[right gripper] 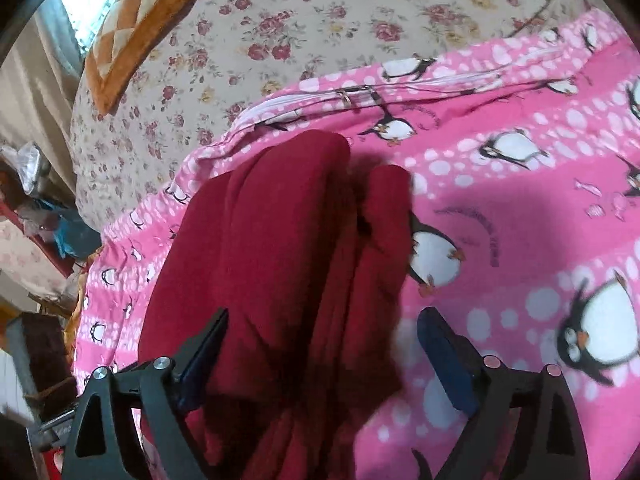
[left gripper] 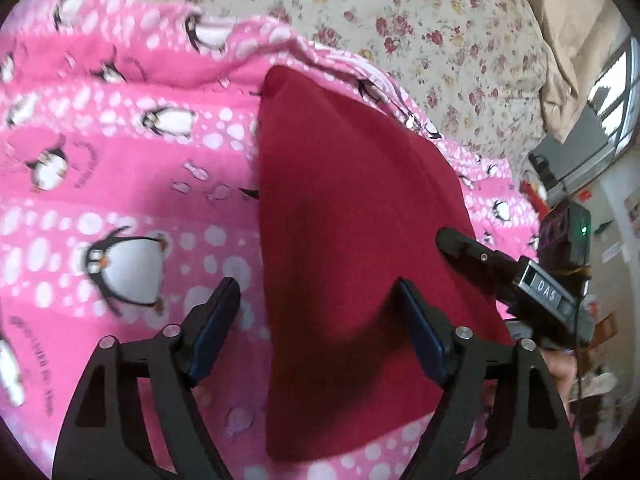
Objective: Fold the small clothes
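Observation:
A dark red garment lies folded into a long narrow shape on a pink penguin blanket. My left gripper is open just above the garment's near left edge, empty. My right gripper reaches in from the right, its tip over the garment's right edge. In the right wrist view the red garment lies bunched in lengthwise folds, and my right gripper is open, straddling its near end, with nothing held.
The pink blanket has a zipper edge and lies on a floral bedsheet. A quilted orange pillow sits at the far left. A window and room clutter lie beyond the bed's edge.

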